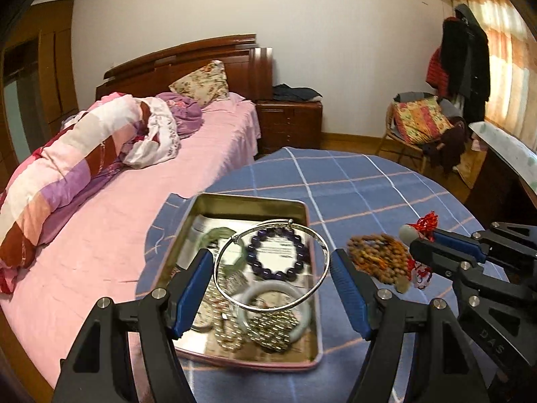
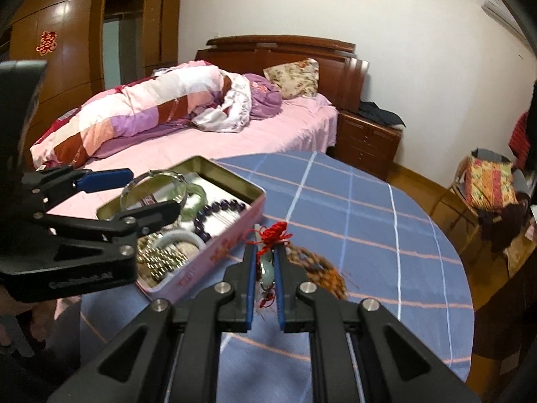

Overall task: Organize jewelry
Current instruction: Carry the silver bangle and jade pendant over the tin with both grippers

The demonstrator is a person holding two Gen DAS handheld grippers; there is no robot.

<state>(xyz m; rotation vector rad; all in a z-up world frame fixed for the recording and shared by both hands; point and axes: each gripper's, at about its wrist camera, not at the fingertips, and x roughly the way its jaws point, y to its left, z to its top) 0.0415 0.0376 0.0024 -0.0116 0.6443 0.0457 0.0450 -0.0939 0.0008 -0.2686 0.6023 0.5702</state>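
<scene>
Left gripper [image 1: 272,265] at lower centre of the left wrist view; jaws wide, blue pads [image 1: 196,282] spread to either side of a silver bangle [image 1: 272,263]; the bangle sits tilted between them above the tin [image 1: 302,215], blurred; cannot tell whether a pad touches it.

Tin: open, pink-sided, metal inside; lies on the blue plaid table [image 1: 352,184], lower centre of frame; holds a purple bead bracelet [image 1: 277,255], a green bangle [image 1: 214,238] at its far left, a white bangle [image 1: 278,305] nearer the camera, and silver bead strands [image 1: 268,329] under and beside the white bangle; paper lines the bottom.

Brown beads [image 1: 379,258]: heaped on the table just right of the tin, centre right of frame.

Right gripper [image 2: 265,262] at lower centre of the right wrist view; jaws narrow, closed on a jade pendant [image 2: 267,270] with a red knot [image 2: 273,231] that sticks out above the fingertips; red cord also hangs below the stone; pendant is held above the table, just right of the tin [image 2: 214,252], with the brown beads [image 2: 322,272] behind it on the right.

Same view: left gripper [image 2: 141,191] enters from the left over the tin, silver bangle [image 2: 154,188] between its fingers.

Background: bed [image 1: 100,235] with pink sheet at left, touching the table edge.
</scene>
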